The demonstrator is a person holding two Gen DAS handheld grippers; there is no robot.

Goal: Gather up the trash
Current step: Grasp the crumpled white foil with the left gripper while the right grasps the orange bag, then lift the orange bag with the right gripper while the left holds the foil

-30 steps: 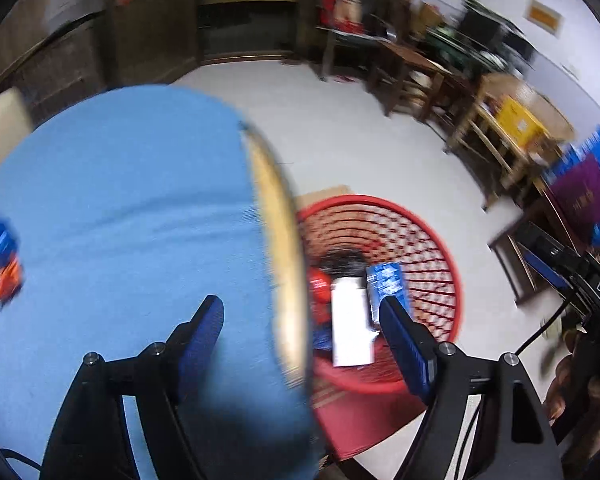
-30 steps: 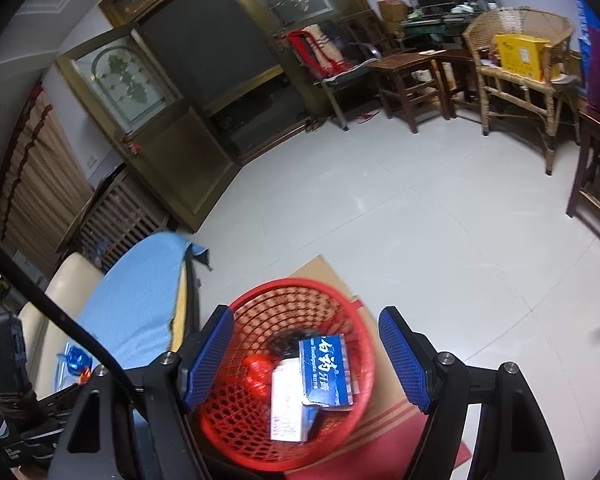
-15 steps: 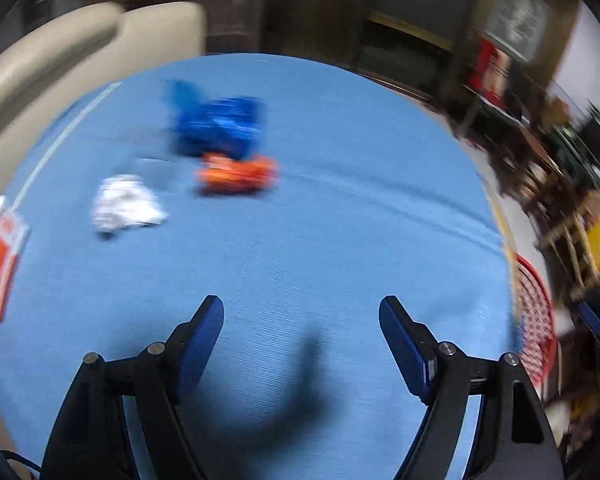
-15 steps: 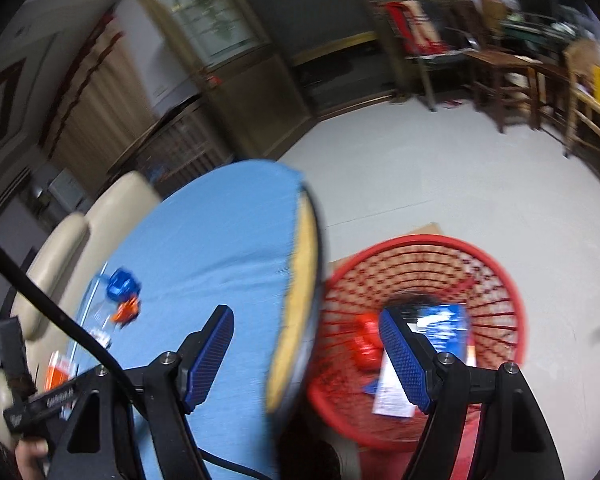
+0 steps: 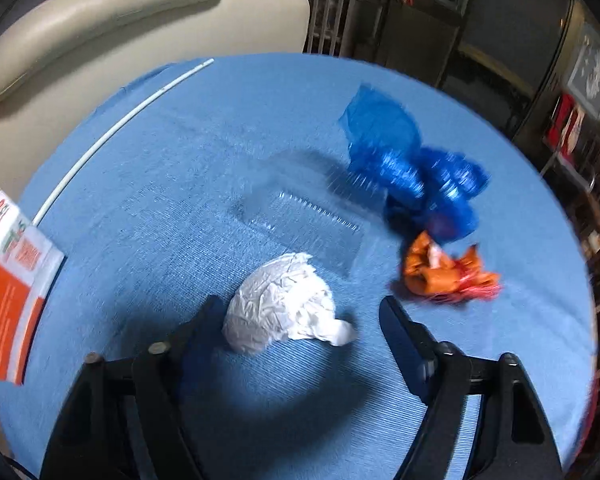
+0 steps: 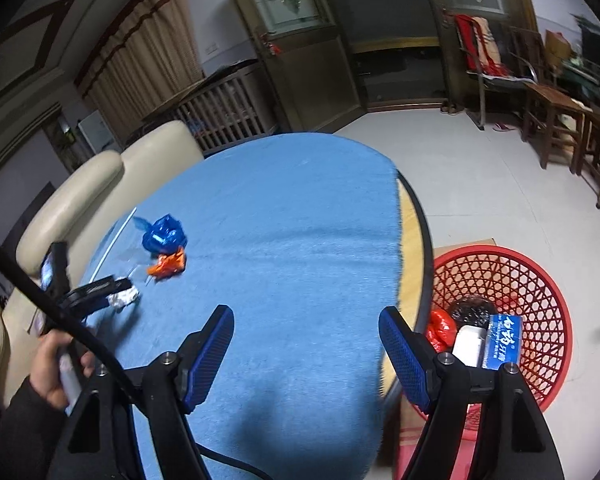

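We judge the task partly done: the red basket [image 6: 540,280] holds several pieces, while 5 items remain on the table [image 5: 180,152]. Our left tongs [image 5: 302,320] gape wide around the white wad [image 5: 280,312] at 6 o'clock; our right tongs [image 6: 306,340] hang wide, empty.

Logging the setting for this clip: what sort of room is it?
Most likely a home living or dining room: a cream sofa sits behind the round table with a blue cloth, wooden chairs stand along the far wall, and a red trash basket sits on the tiled floor.
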